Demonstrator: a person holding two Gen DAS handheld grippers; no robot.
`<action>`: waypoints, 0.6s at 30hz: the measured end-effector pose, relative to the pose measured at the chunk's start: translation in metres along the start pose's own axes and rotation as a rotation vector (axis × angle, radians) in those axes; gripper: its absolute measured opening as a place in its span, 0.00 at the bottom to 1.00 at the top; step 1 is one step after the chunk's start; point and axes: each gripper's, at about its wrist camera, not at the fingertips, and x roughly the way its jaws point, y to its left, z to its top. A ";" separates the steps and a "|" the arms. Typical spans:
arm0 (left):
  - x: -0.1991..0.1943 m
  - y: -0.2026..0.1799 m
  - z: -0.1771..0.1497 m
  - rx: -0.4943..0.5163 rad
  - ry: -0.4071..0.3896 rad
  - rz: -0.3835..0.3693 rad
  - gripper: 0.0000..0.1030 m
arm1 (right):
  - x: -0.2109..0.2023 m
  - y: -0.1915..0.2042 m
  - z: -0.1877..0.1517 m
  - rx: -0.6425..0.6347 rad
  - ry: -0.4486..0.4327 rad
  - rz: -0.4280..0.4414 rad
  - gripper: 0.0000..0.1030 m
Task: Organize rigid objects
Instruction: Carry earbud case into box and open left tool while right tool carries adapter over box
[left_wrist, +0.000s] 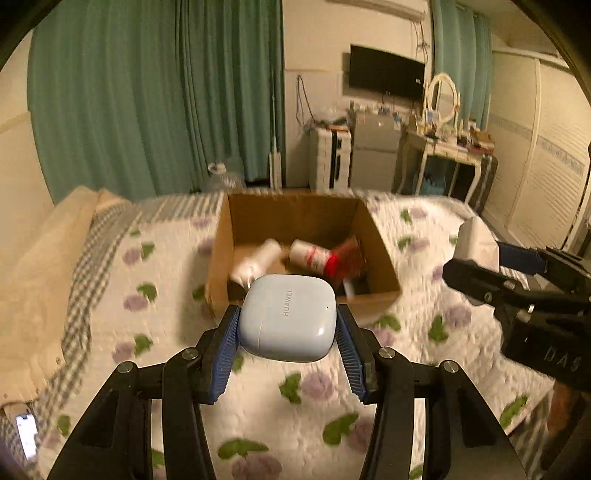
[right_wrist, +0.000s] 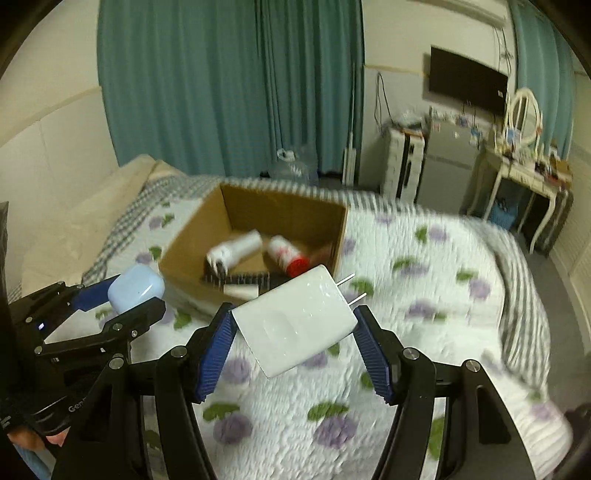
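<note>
My left gripper (left_wrist: 288, 325) is shut on a pale blue earbud case (left_wrist: 288, 317), held in the air above the quilt. The same case (right_wrist: 135, 290) shows at the left of the right wrist view. My right gripper (right_wrist: 293, 325) is shut on a white plug charger (right_wrist: 295, 319), its two metal prongs pointing away from me; that charger (left_wrist: 474, 240) appears at the right edge of the left wrist view. Beyond both stands an open cardboard box (left_wrist: 221, 243) (right_wrist: 184, 254) on the bed, holding two white bottles, one with a red cap (right_wrist: 288, 254), and a dark brush.
A flower-print quilt (right_wrist: 424, 295) covers the bed, with a cream pillow (left_wrist: 55, 236) at its left. A phone (left_wrist: 27, 435) lies near the bed's left edge. Teal curtains, a wall screen, a small fridge and a cluttered dressing table (right_wrist: 524, 162) stand behind the bed.
</note>
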 end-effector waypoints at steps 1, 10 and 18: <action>-0.001 0.001 0.007 -0.001 -0.012 0.000 0.50 | -0.002 -0.001 0.006 -0.003 -0.010 0.006 0.63; 0.028 0.014 0.059 0.006 -0.060 0.029 0.50 | 0.018 0.003 0.073 -0.083 -0.082 0.043 0.63; 0.090 0.017 0.080 0.006 -0.033 0.061 0.50 | 0.077 -0.005 0.084 -0.033 -0.073 0.085 0.63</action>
